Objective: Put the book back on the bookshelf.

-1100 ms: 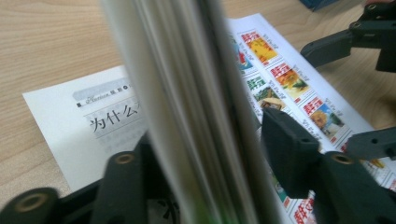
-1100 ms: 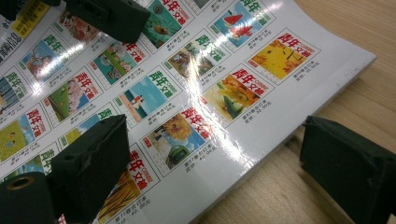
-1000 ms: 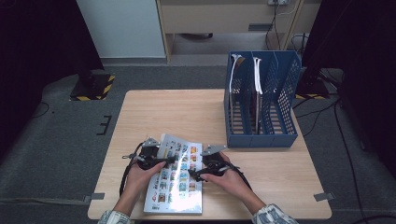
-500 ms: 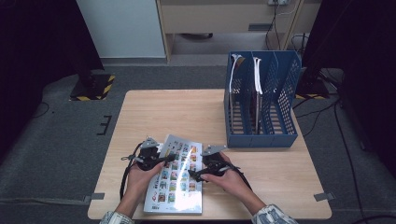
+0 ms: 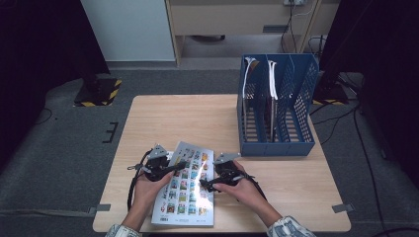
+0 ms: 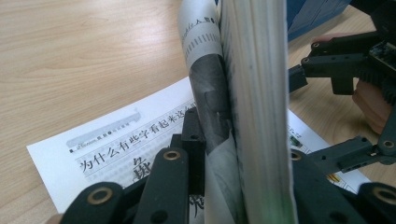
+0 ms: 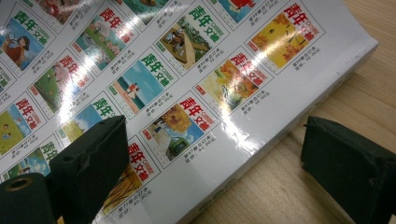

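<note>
A magazine (image 5: 188, 190) with a glossy cover of small coloured pictures lies at the table's front, its left edge lifted. My left gripper (image 5: 173, 165) is at that edge. In the left gripper view the thick block of pages (image 6: 254, 93) stands on edge between the jaws, with a loose page (image 6: 205, 70) curled beside it. These jaws have just been closing and now press on the pages. My right gripper (image 5: 205, 186) is open at the magazine's right edge. In the right gripper view one pad (image 7: 93, 158) rests over the cover (image 7: 163, 70) and the other over bare wood.
A blue file rack (image 5: 276, 106) with a few upright folders stands at the back right of the wooden table (image 5: 188, 118). The person's hands come in from the front edge. Dark floor with cables surrounds the table.
The left gripper has shifted slightly at the magazine's left edge and its jaws have narrowed on the pages. The right hand has kept still.
</note>
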Demonstrator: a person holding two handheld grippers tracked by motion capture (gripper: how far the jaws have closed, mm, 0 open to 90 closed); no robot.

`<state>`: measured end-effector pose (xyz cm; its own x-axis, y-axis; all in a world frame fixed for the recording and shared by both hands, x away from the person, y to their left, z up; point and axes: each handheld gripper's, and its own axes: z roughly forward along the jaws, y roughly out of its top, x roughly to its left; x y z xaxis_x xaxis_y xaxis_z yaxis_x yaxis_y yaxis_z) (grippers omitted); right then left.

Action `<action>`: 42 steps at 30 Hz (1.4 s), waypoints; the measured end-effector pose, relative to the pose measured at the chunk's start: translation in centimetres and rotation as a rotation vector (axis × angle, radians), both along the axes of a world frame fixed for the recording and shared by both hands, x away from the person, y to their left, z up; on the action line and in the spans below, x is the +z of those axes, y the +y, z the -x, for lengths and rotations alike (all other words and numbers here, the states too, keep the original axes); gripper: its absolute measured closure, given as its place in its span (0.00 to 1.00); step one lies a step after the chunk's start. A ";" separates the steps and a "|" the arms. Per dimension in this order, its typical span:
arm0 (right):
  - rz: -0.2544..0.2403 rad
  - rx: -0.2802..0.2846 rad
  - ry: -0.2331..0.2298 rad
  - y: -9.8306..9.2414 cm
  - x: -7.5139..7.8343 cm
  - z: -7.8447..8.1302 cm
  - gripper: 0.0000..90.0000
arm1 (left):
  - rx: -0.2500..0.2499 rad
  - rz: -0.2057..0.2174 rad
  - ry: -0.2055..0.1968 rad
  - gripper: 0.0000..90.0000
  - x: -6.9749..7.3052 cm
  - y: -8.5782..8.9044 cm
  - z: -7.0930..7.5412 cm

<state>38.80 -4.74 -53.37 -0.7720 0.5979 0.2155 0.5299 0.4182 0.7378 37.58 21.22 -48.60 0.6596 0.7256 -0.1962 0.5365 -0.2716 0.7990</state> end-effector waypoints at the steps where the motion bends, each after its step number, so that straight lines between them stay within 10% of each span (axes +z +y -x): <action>1: -0.004 -0.002 0.001 0.0 0.0 0.0 0.09 | 0.000 0.002 -0.005 0.83 0.1 0.0 0.0; 29: -0.107 0.047 0.123 1.4 -0.2 -1.1 0.03 | -0.020 0.076 -0.112 0.85 1.4 0.6 0.6; 38: -0.084 0.047 0.093 1.5 -0.3 -1.0 0.05 | 0.072 0.004 -0.021 0.75 -0.6 1.4 -0.7; 42: -0.063 0.049 0.067 1.6 -0.3 -0.8 0.06 | 0.193 -0.067 -0.013 0.48 -1.4 2.2 -1.2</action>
<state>39.61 -3.17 -53.67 -0.7827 0.5434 0.3034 0.5587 0.3986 0.7273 38.78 23.47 -49.98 0.5089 0.8501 -0.1353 0.5732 -0.2175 0.7900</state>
